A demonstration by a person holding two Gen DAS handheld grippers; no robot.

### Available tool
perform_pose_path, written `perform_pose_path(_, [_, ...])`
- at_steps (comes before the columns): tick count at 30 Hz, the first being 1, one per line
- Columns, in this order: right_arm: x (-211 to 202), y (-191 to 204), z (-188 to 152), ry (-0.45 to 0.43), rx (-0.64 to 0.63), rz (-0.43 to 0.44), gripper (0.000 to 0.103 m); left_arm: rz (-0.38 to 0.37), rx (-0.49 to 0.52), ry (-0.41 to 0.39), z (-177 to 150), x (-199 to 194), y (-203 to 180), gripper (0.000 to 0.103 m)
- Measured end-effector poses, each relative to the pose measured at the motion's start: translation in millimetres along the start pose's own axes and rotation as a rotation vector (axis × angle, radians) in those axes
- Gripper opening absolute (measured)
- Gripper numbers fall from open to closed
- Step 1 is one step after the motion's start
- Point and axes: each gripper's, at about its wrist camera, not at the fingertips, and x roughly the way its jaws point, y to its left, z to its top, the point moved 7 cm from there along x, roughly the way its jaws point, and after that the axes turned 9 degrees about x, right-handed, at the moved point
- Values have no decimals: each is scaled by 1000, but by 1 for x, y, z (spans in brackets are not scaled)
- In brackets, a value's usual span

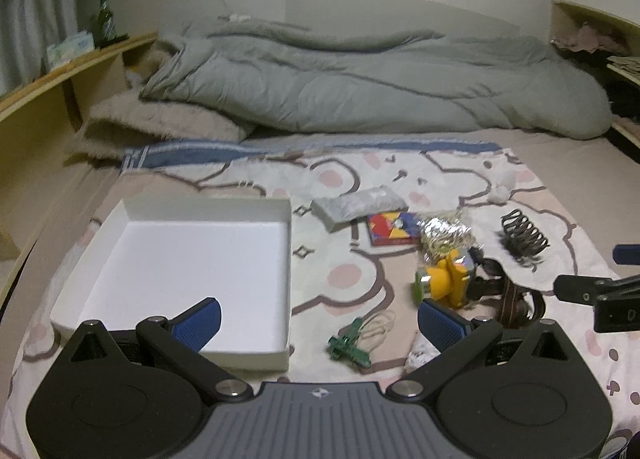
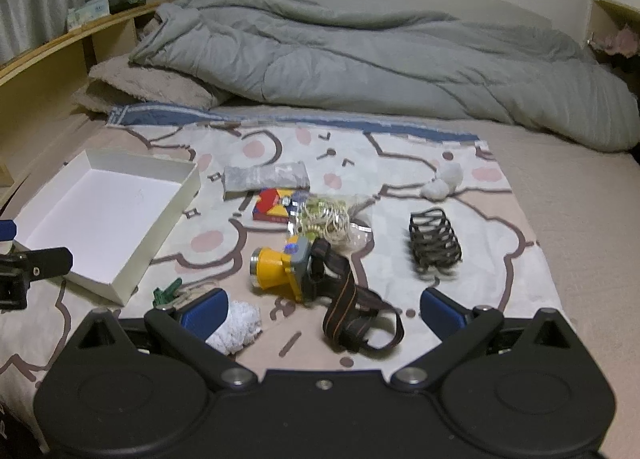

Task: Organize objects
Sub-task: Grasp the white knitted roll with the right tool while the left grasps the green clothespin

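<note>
An empty white box (image 1: pixel 192 255) (image 2: pixel 100 215) lies on a patterned cloth on the bed. To its right sit a grey packet (image 1: pixel 356 205) (image 2: pixel 266 178), a red card box (image 1: pixel 390 229) (image 2: pixel 272 205), a clear bag of small metal bits (image 1: pixel 442 237) (image 2: pixel 332 223), a yellow headlamp (image 1: pixel 446 279) (image 2: pixel 280 265) with a brown strap (image 2: pixel 356 319), a black hair claw (image 1: pixel 524 237) (image 2: pixel 434 245), a green clip (image 1: pixel 350 341) (image 2: pixel 168 291) and a white lace scrap (image 2: pixel 236 325). My left gripper (image 1: pixel 320 319) hangs open above the green clip. My right gripper (image 2: pixel 324 309) stands open above the strap.
A rumpled grey duvet (image 1: pixel 360 79) (image 2: pixel 380 59) fills the back of the bed, with a beige fluffy blanket (image 1: pixel 160 123) at its left. A wooden shelf (image 1: pixel 60 75) runs along the left with a green bottle (image 1: pixel 105 17). Two white pompoms (image 2: pixel 444 179) lie at the cloth's far right.
</note>
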Motion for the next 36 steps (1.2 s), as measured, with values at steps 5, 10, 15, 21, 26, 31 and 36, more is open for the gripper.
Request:
perform_pose_path(5, [1, 7, 10, -16, -56, 34, 103, -15, -16, -64, 18, -3, 2, 103])
perform_pose_path(10, [14, 14, 21, -7, -105, 71, 103, 5, 33, -101, 43, -4, 2, 103])
perform_pose_path(15, [42, 20, 26, 25, -138, 144, 103, 0, 91, -101, 57, 11, 0, 103])
perform_pose_path(21, [70, 29, 21, 33, -226, 238, 103, -24, 94, -37, 54, 42, -1, 103])
perform_pose_path(26, [94, 36, 9, 102, -215, 338, 103, -61, 99, 42, 42, 75, 1, 103])
perform_pose_path(31, [113, 44, -13, 161, -300, 426, 103, -179, 154, 41, 31, 90, -4, 103])
perform_pose_path(36, [121, 55, -42, 248, -415, 500, 102, -273, 167, 91, 16, 99, -8, 86])
